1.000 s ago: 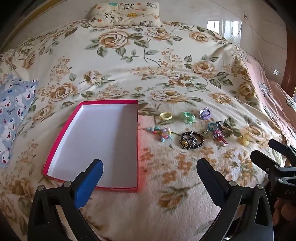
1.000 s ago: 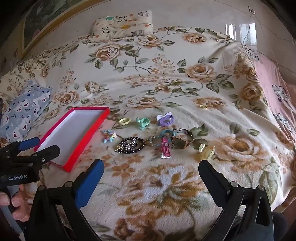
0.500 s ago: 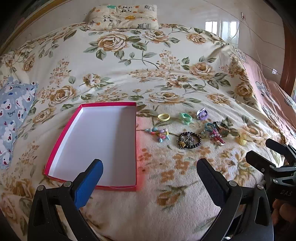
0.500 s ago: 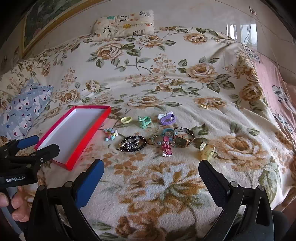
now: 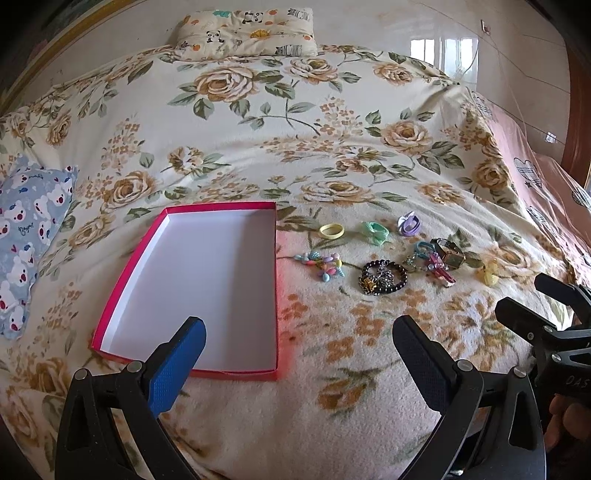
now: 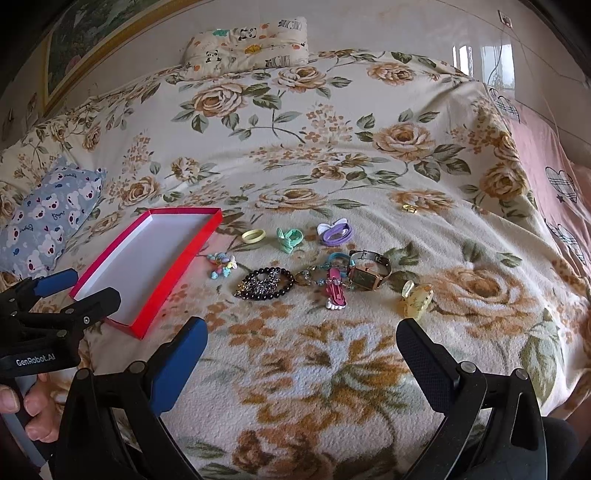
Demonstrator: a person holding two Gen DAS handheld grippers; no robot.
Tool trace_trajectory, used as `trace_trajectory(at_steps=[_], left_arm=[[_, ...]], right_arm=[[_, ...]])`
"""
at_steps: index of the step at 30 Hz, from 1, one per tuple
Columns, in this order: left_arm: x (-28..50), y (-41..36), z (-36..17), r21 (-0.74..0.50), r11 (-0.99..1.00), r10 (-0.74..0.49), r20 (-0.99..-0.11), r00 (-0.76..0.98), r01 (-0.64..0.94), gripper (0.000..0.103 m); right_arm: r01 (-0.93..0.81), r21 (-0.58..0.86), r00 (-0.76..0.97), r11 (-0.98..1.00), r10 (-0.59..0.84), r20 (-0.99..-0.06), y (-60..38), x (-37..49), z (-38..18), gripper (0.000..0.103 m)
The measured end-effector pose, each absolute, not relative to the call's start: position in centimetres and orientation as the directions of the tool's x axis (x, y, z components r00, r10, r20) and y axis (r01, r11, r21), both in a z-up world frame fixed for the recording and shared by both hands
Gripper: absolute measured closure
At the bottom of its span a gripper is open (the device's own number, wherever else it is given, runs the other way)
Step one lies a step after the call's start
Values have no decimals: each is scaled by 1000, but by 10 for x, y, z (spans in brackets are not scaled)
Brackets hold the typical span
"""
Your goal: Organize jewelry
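Note:
A red box (image 5: 140,254) with a white inside lies open and holds nothing on the floral bedspread; it also shows in the right wrist view (image 6: 173,266). To its right lie several pieces: a yellow ring band (image 5: 331,231), a green bow tie (image 5: 375,232), a purple band (image 5: 409,225), a pastel bead charm (image 5: 324,266), a black bead bracelet (image 5: 384,277), a pink clip (image 6: 335,288), a gold watch (image 6: 369,275) and a yellow claw clip (image 6: 415,299). My left gripper (image 5: 297,341) is open, near the box's front edge. My right gripper (image 6: 301,343) is open, short of the jewelry.
A panda-print pillow (image 5: 245,31) lies at the far edge of the bed and a blue bear-print pillow (image 5: 26,236) at the left. A pink blanket (image 5: 546,192) covers the right side. A small gold item (image 6: 409,208) lies apart, further back.
Both grippers have drawn back and up a little from the bed, so the box and jewelry appear slightly farther away. Nothing was picked up or moved.

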State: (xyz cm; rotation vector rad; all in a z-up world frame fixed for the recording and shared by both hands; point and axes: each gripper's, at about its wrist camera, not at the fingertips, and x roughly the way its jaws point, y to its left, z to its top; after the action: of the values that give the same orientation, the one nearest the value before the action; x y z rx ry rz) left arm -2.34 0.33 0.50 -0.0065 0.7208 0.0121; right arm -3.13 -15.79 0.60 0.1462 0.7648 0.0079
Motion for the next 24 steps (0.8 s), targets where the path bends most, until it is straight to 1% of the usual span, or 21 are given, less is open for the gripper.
trace_trajectory(at_steps=[24], left_arm=[[-20, 10, 1, -1, 1000, 13, -667, 745, -18, 1]], right_arm=[[31, 138, 731, 990, 72, -678, -154, -30, 8, 0]])
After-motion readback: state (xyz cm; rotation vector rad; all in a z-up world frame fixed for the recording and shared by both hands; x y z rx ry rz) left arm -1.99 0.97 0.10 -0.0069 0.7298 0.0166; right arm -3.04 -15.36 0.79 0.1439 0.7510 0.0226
